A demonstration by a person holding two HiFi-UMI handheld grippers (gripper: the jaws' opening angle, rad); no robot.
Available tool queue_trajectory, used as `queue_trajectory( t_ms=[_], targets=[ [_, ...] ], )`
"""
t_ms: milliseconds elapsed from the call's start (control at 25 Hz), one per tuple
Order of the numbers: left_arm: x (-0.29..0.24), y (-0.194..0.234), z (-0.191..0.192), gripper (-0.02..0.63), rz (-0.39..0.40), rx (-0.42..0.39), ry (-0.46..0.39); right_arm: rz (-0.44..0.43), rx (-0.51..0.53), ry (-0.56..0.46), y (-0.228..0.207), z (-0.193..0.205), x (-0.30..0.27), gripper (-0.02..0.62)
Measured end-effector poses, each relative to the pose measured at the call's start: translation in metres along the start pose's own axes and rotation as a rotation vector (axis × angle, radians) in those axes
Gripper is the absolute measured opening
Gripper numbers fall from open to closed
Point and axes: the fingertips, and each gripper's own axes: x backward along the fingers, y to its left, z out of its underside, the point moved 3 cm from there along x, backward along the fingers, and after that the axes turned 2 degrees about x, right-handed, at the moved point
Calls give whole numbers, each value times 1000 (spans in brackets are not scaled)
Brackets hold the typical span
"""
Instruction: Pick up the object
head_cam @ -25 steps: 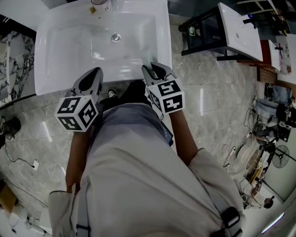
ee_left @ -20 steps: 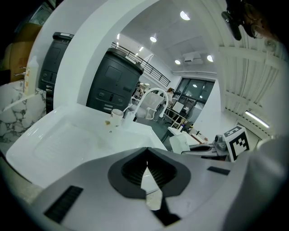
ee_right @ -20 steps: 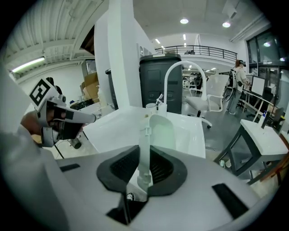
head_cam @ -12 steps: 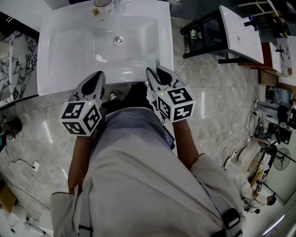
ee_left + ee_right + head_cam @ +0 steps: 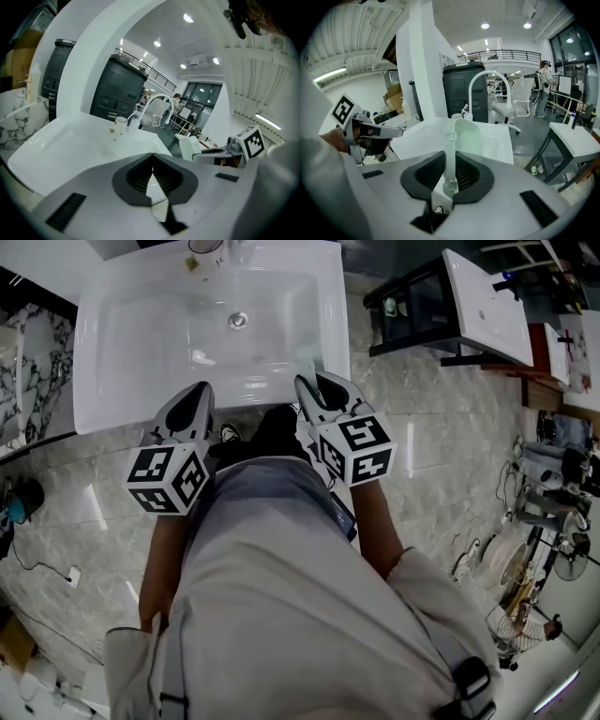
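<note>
1. Head view: compared with a second earlier, both hand-held grippers sat slightly farther right along the near rim of the sink (image 5: pixel 94 381). Over the last half second they barely shifted.
2. The right hand-held gripper (image 5: pixel 317 388) was clamped on the thin handle of a pale green scoop (image 5: pixel 466 133). It was held clear above the sink's near right edge, so the pick-up looked already done.
3. The left hand-held gripper (image 5: pixel 152 164) had its jaws pressed together on nothing.
4. From above the scoop showed only as a sliver, and its exact kind was hard to tell. The cup (image 5: pixel 121 123) at the far rim was cut off.
</note>
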Motion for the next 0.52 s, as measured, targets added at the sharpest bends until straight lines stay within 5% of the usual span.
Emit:
queue_trajectory(
  t_ms=[520],
  targets=[
    [-10, -2, 2, 0, -15, 4, 19, -30, -3, 7, -3, -1, -4, 66]
  ],
)
